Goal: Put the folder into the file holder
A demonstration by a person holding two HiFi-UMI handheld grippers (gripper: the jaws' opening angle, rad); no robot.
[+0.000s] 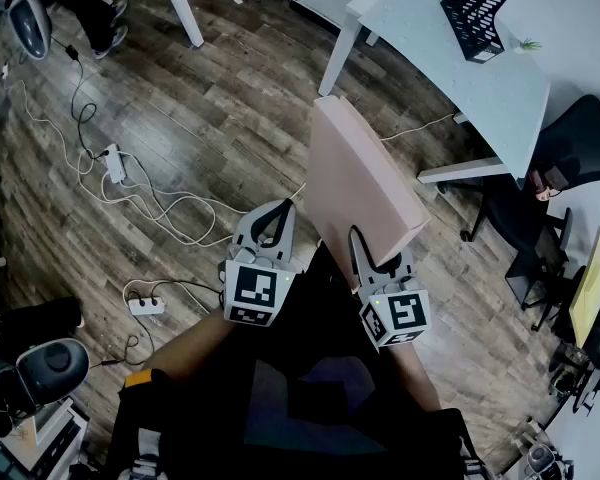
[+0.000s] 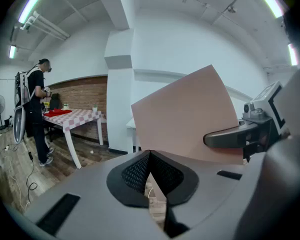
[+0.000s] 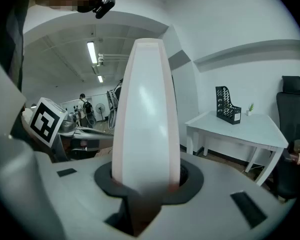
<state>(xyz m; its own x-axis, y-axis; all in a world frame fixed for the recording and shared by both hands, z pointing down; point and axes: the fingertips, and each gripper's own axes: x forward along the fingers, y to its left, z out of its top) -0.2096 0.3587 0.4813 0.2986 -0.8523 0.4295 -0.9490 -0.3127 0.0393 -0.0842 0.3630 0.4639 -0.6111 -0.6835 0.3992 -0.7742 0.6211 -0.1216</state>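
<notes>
The right gripper (image 1: pixel 376 264) has its jaws squeezed tight on the bottom edge of the pink folder (image 1: pixel 355 173). In the right gripper view the folder (image 3: pixel 145 114) stands straight up between the two jaws of the right gripper (image 3: pixel 146 184), and we see its thin white edge. In the head view the folder leans a little away from the person, with its top corner up over the wood floor (image 1: pixel 200 88).

The left gripper (image 1: pixel 272 220) has its jaws closed, tips touching. In its own view the left gripper (image 2: pixel 150 156) holds nothing. The folder (image 2: pixel 190 116) is just beside it on the right and does not touch it.

Both grippers are held low and close to the person's body, side by side. They point forward and a bit up. The marker cubes face the head camera.

The black file holder (image 1: pixel 477 8) stands on the white table (image 1: pixel 450 68), well apart from the folder. The right gripper view shows the file holder (image 3: pixel 227 105) on the table (image 3: pixel 240 129) too, off to the right. A black chair (image 1: pixel 580 138) is near the table.
</notes>
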